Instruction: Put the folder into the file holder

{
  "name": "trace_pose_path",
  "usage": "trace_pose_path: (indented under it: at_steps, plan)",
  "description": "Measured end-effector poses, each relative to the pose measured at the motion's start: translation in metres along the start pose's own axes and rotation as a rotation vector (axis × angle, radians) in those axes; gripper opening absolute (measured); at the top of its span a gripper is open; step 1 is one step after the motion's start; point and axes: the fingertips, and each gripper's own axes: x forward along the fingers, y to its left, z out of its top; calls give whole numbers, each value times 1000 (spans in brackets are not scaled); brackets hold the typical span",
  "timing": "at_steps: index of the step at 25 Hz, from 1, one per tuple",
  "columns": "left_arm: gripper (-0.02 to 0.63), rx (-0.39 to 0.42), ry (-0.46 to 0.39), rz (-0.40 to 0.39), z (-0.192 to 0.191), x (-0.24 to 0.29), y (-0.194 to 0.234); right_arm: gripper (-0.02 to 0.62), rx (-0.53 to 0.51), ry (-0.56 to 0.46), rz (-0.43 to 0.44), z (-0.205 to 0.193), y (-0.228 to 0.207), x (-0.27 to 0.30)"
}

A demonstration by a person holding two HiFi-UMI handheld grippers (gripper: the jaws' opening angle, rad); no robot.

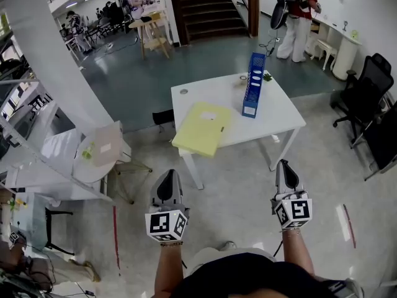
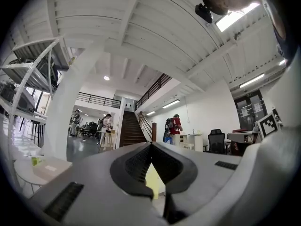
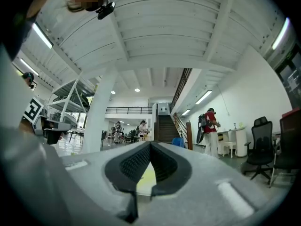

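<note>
A yellow folder lies flat on the white table, its near corner hanging over the front left edge. A blue file holder stands upright to the folder's right. My left gripper and right gripper are held over the floor, well short of the table, both shut and empty. Through the left gripper's closed jaws a sliver of the folder shows. The right gripper also frames a bit of the folder, with the file holder behind.
A round white table with a board and small items stands left, beside a white column and metal shelving. Black office chairs stand right. A person in red stands at the far desk; several people sit at the back left.
</note>
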Motion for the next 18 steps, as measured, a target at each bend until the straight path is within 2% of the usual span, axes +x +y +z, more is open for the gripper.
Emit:
trace_pose_path:
  at_steps: [11,12,14,15,16,18]
  plan:
    - [-2,15,-23,-23,-2,2,-8,3,6,-10,4,-6,-7,6]
    - [-2,7,-32,-34,-1,3,-9,11,11,-8,14,-8,-7,8]
    - [9,-18,-72,-56,6,4,-12,95,23,-3,30,-9,-7,13]
    - [84,-28,-88,-61,10,5,-14,181,27,-2,35,-10,-7,15]
    - [202,-29,-94,-63,11,7,-15,251,30,-2,39,-11,-7,16]
    - [391,-8,-76,-61,4,13,-15,380,40,4,51,-14,-8,20]
